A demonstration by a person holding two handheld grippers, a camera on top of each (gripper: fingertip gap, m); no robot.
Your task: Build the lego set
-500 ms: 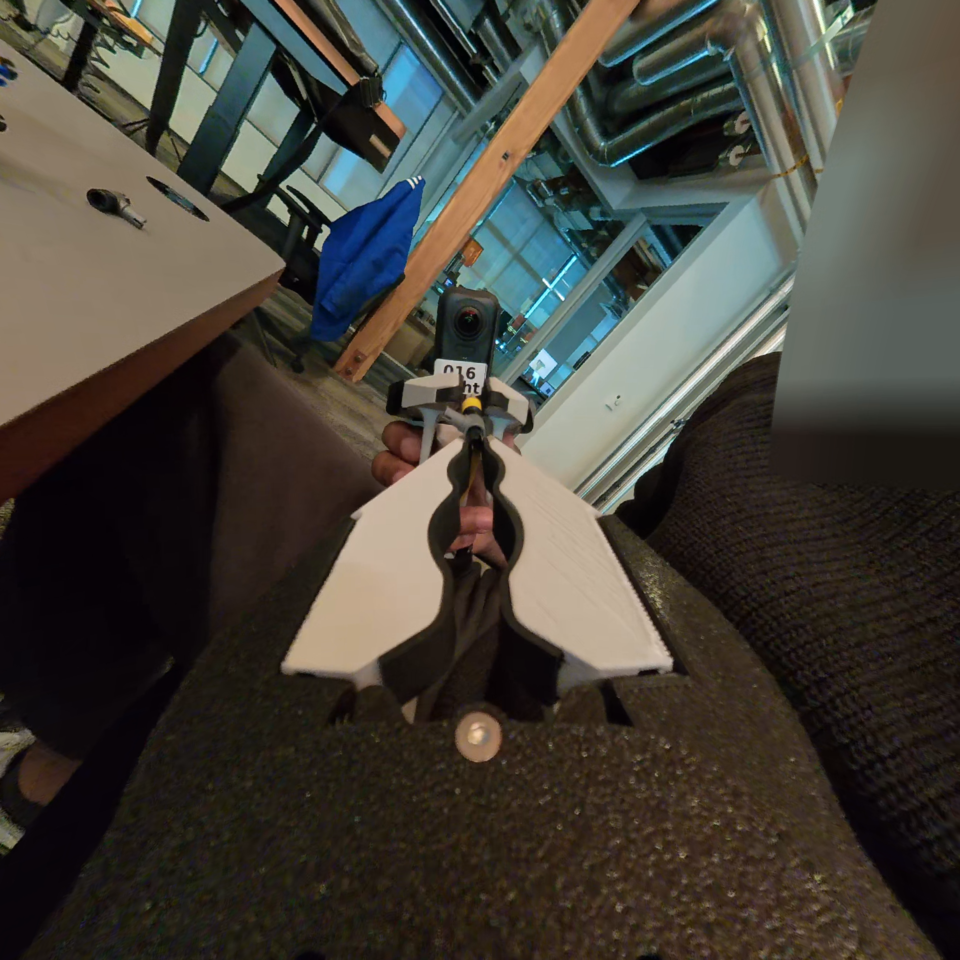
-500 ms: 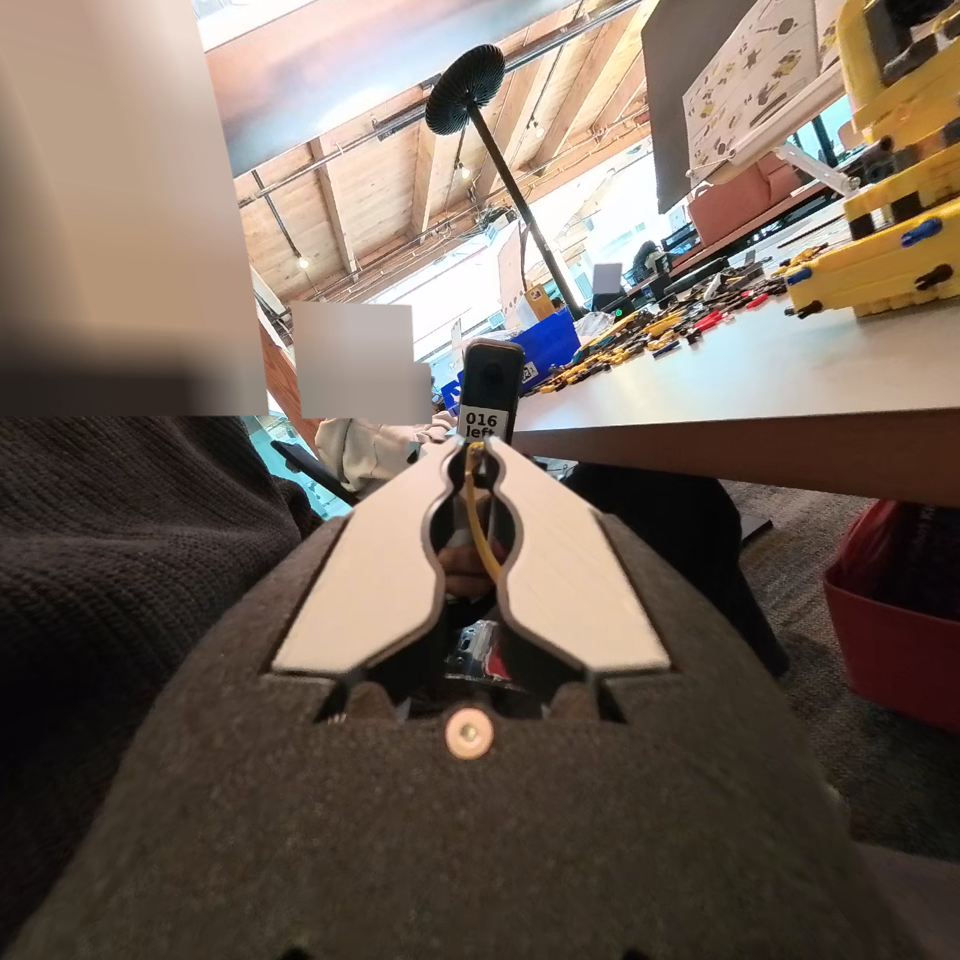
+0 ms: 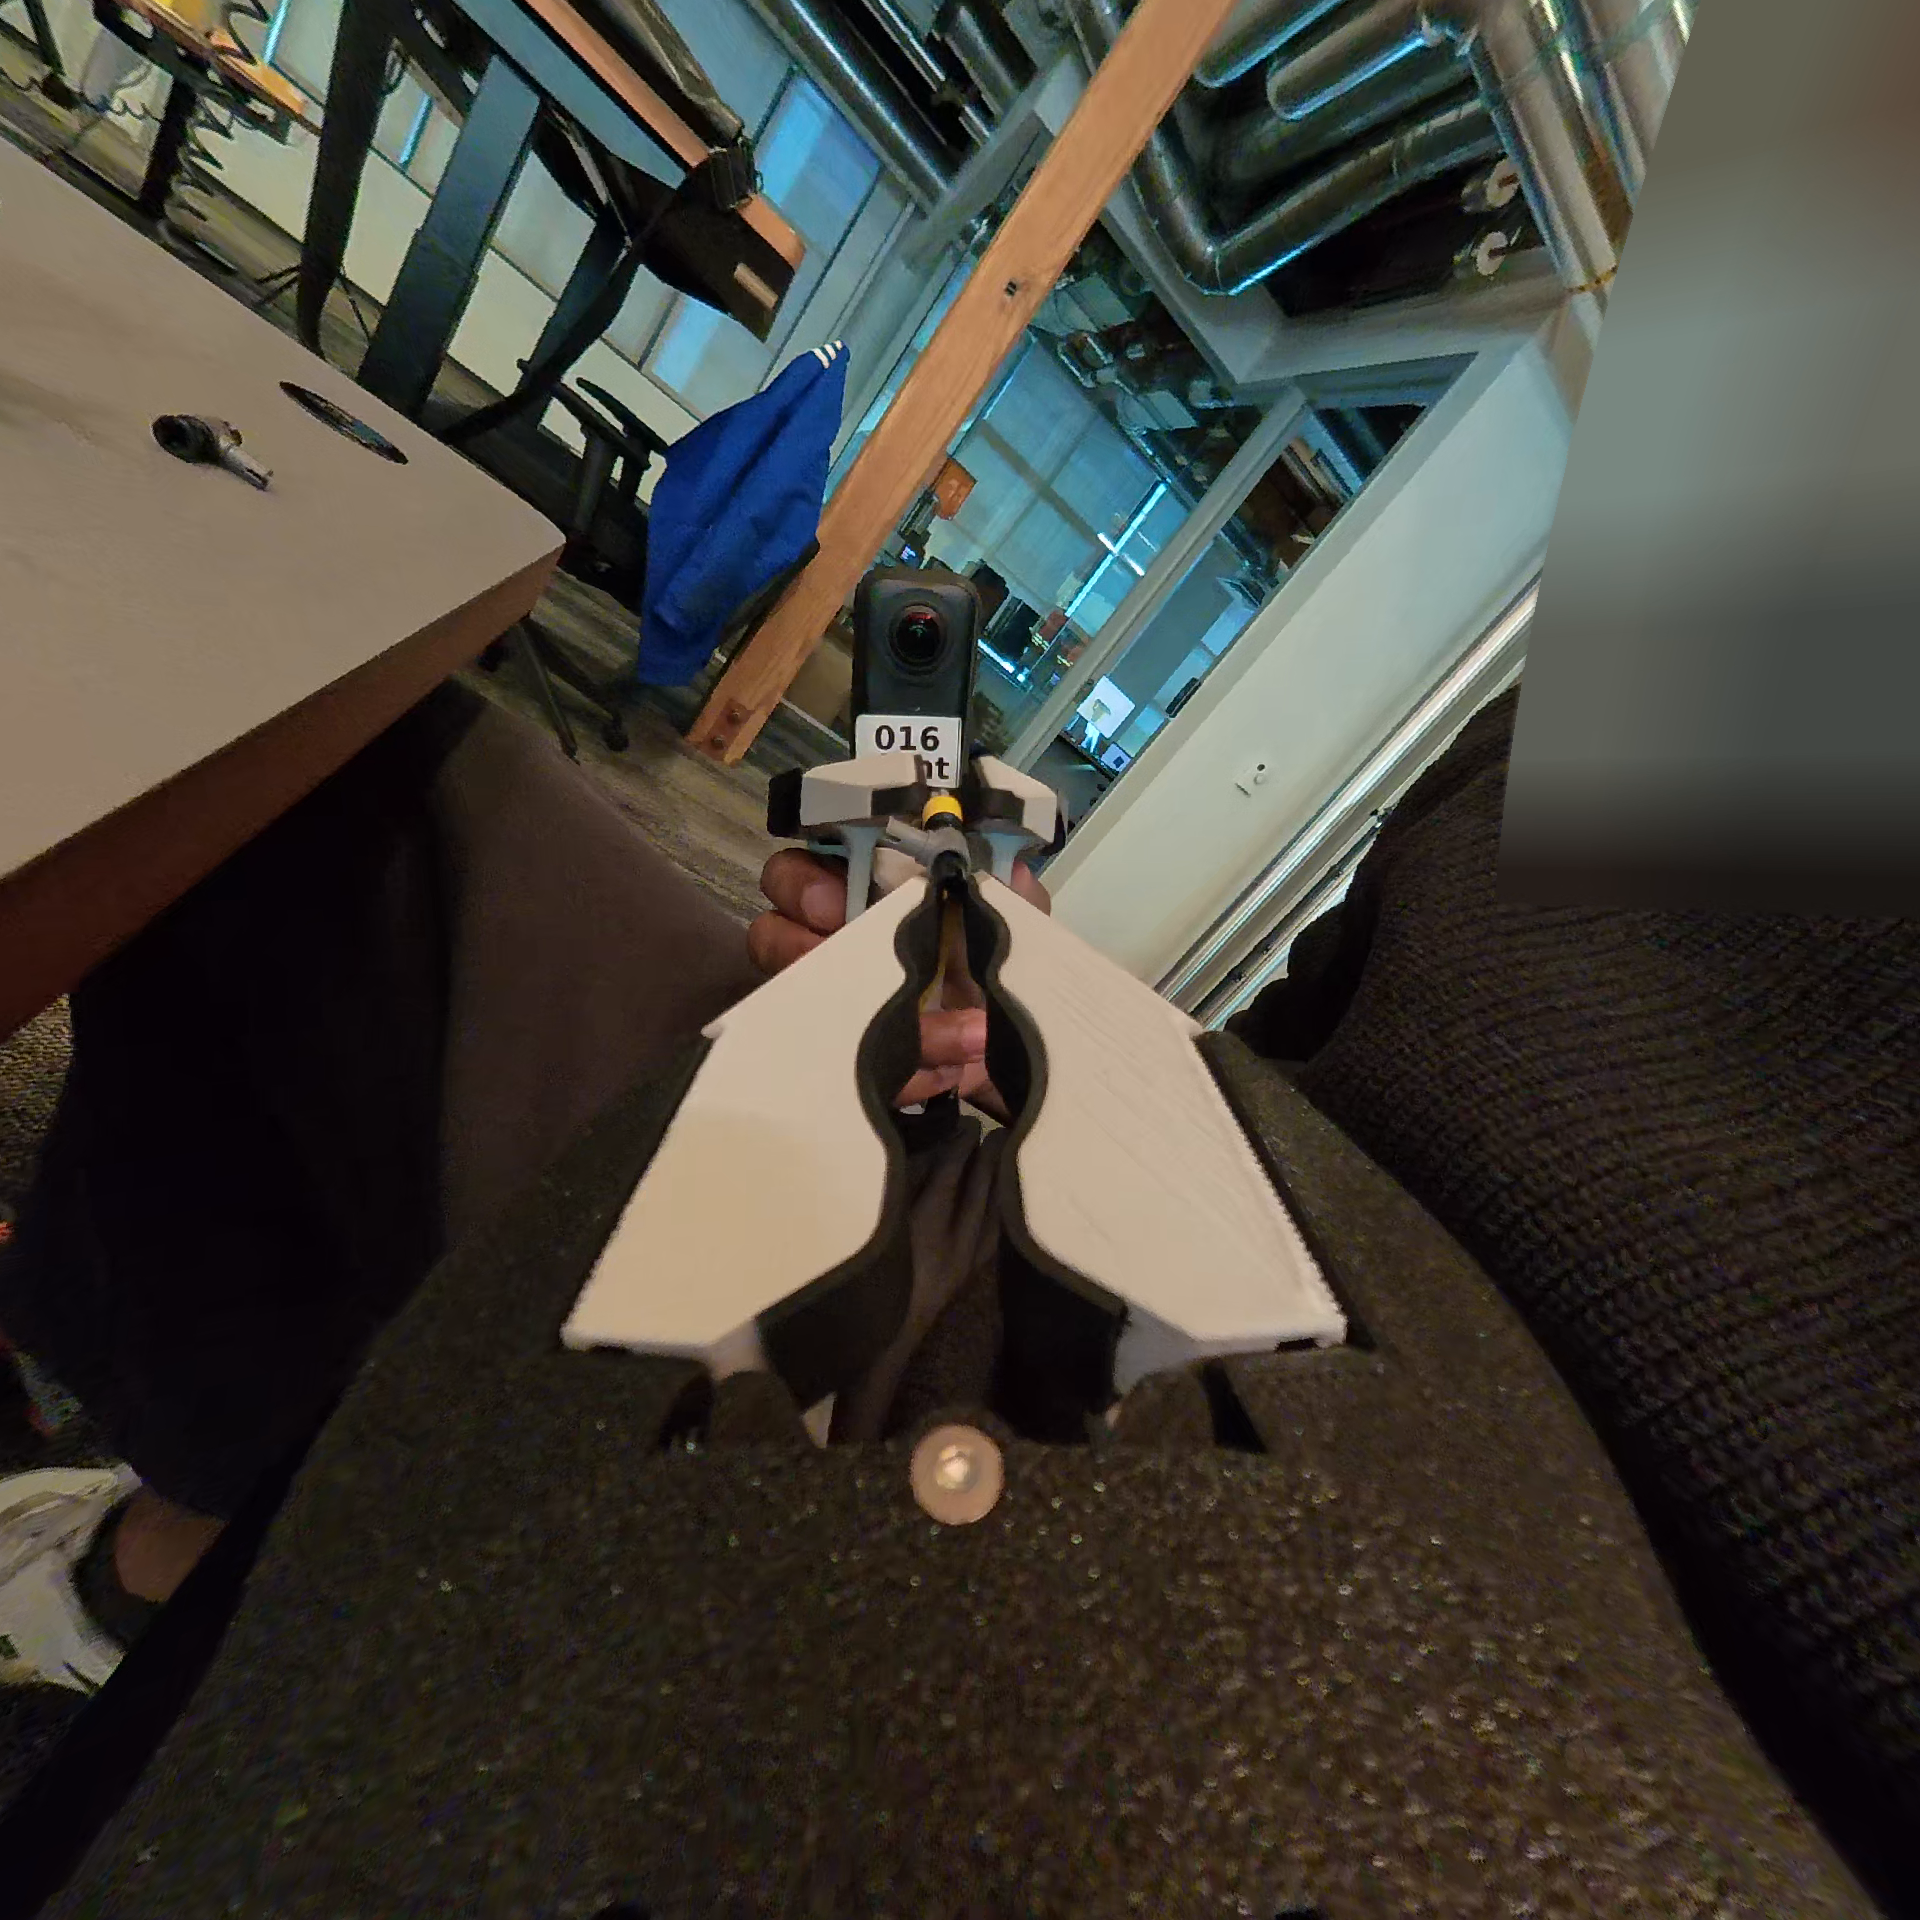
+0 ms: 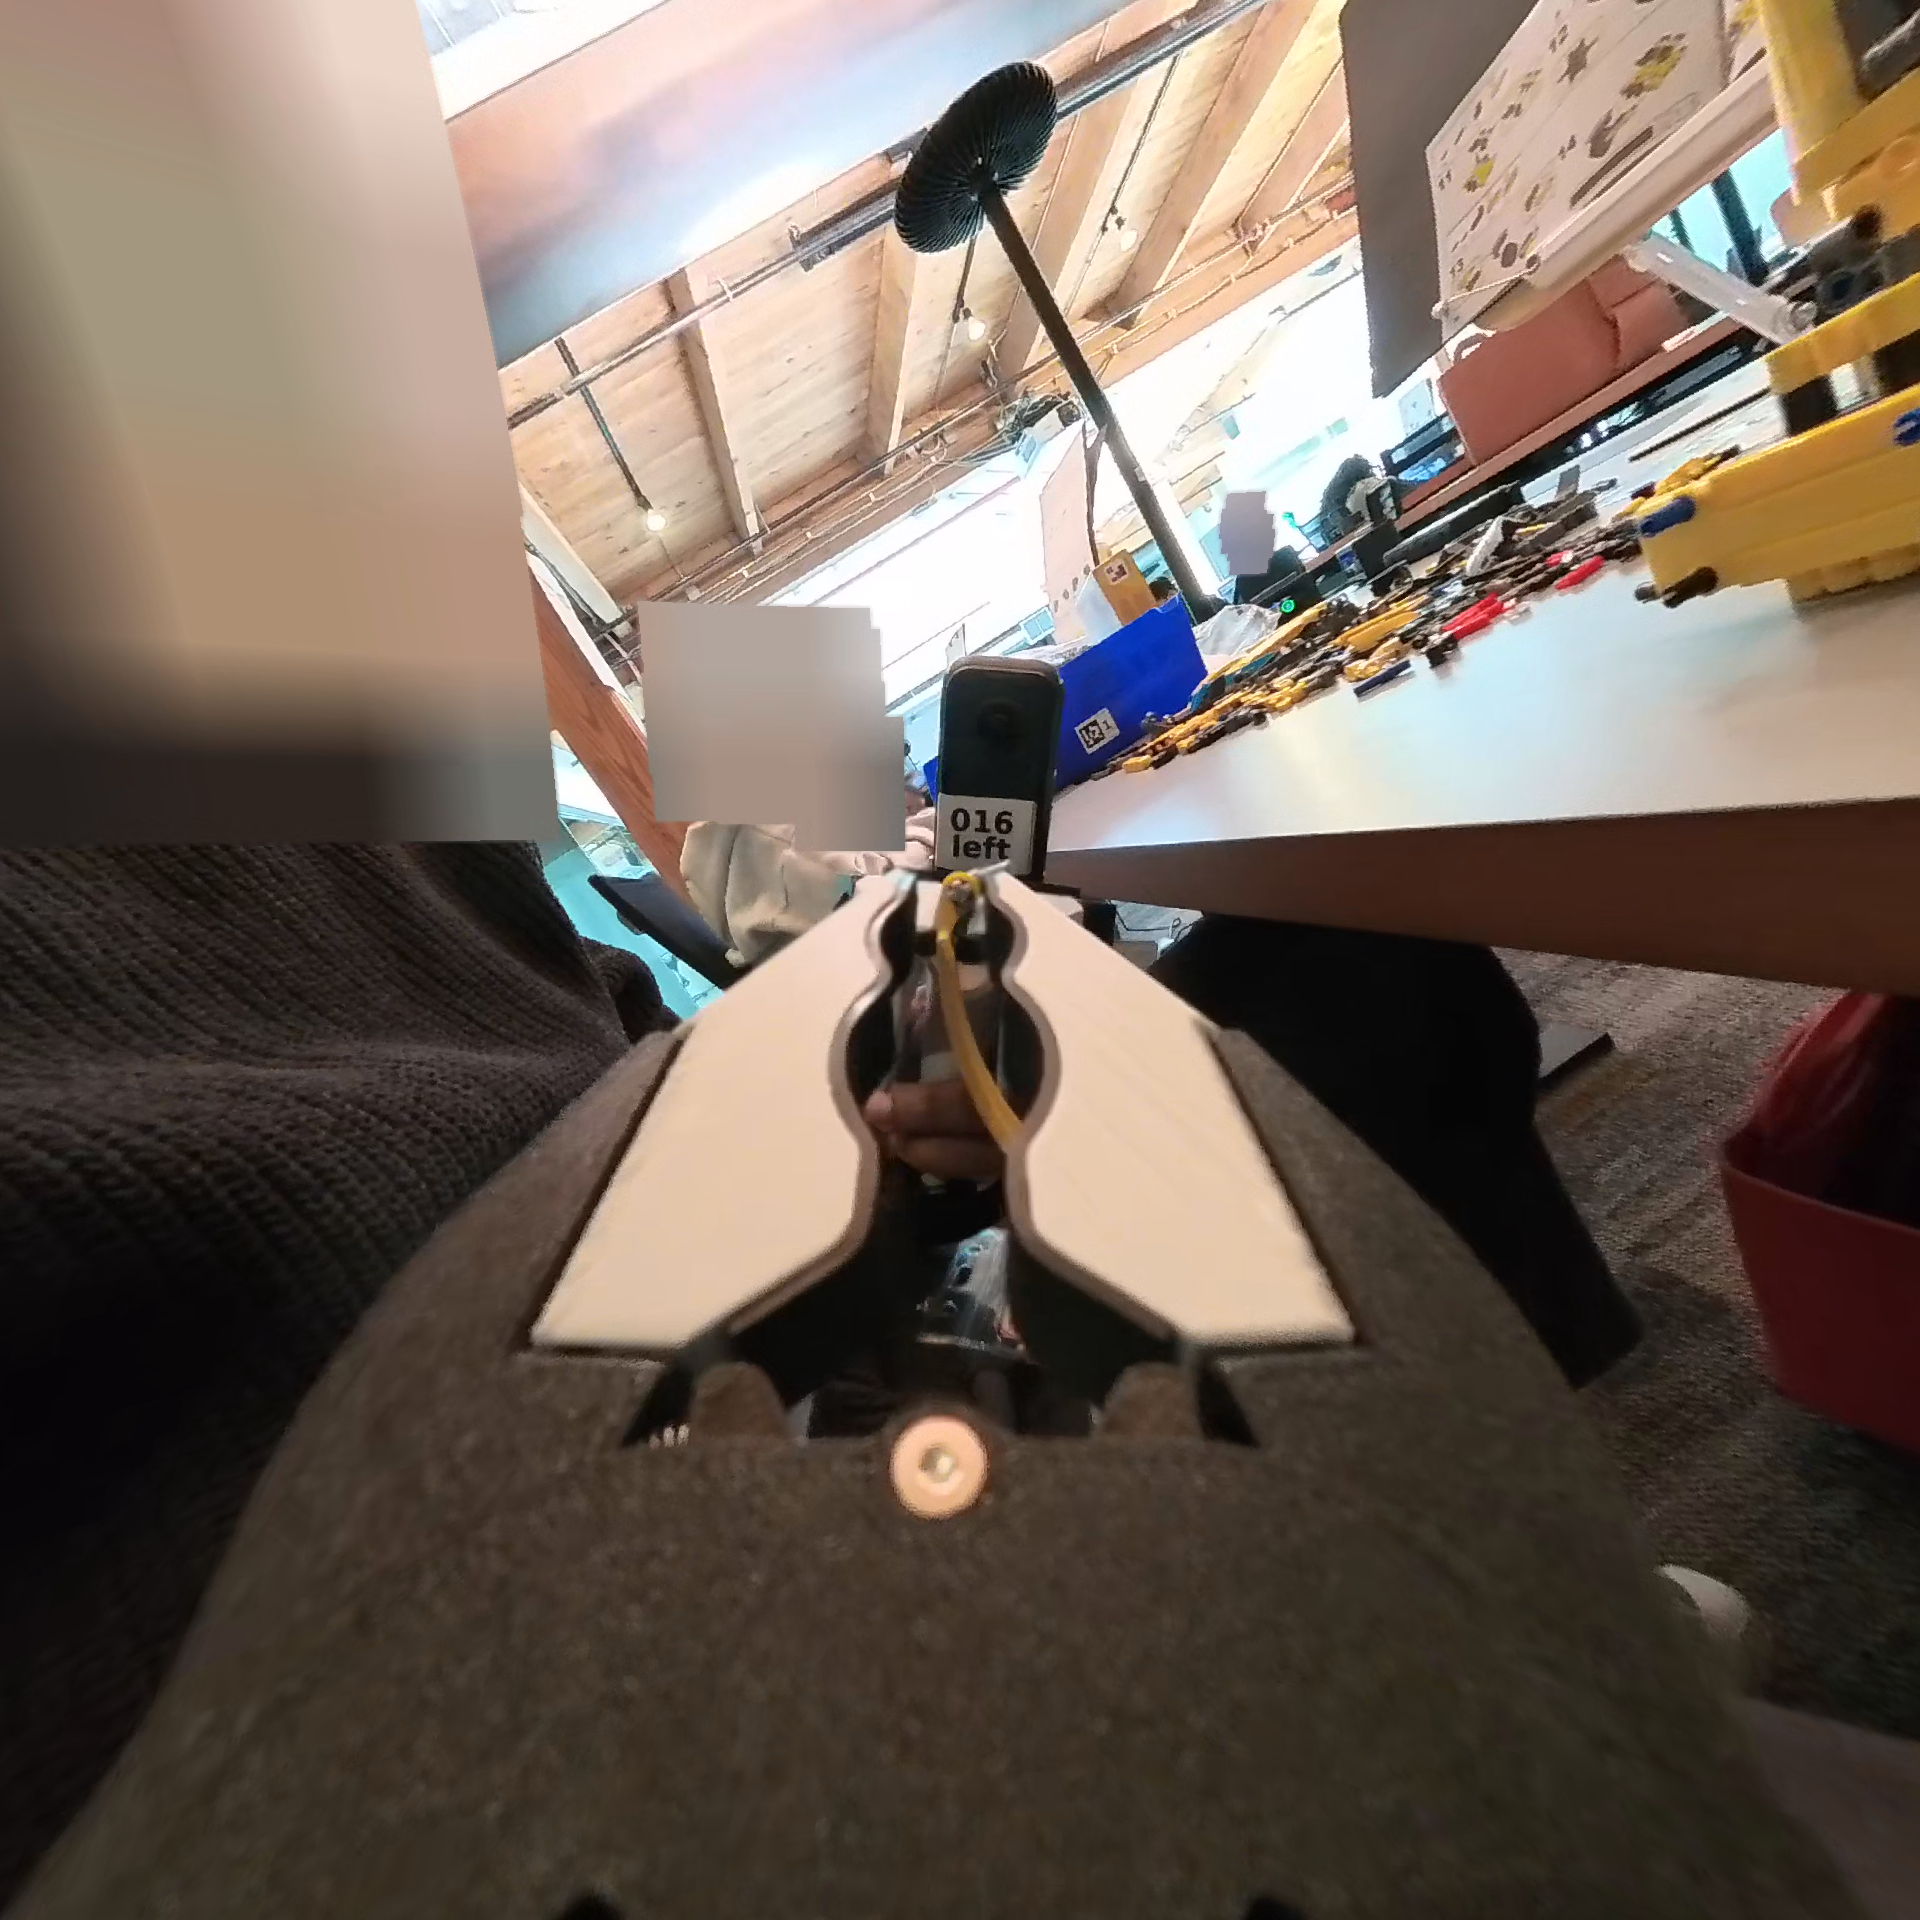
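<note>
Left claw (image 3: pixel 951 896): white fingers drawn together at the tips, pinched on a thin wire (image 3: pixel 940 971) that runs down the slot between them; a yellow collar (image 3: pixel 941 810) sits on the wire just past the tips.
Right claw (image 4: pixel 961 888): tips likewise closed, gripping the end of the same wire, which shows yellow here and bows down through the gap between the fingers.
Facing: the two claws point tip to tip, each looking at the other's camera, with the wire between them, in the air below the bench edge.
Hands: a hand (image 3: pixel 800 904) wraps the far handle in the left wrist view; fingers (image 4: pixel 925 1132) show through the slot in the right wrist view.
Labels: a white label (image 3: pixel 906 750) with black print sits under the black camera (image 3: pixel 914 644) in the left wrist view; its twin (image 4: pixel 985 831) is seen in the right wrist view. A small square-patterned tag (image 4: pixel 1096 736) is stuck on a blue bin (image 4: pixel 1132 696).
Bench (image 4: pixel 1455 800): carries a yellow brick-built model (image 4: pixel 1818 499) and scattered yellow, black and red parts (image 4: pixel 1351 644); a printed sheet (image 4: pixel 1579 135) stands above, its print too small to read.
Floor side: a red tub (image 4: pixel 1829 1195) sits under the bench.
Left wrist view surroundings: a small dark metal part (image 3: pixel 208 447) lies on the bench top; a blue jacket (image 3: pixel 738 520) hangs over a chair.
</note>
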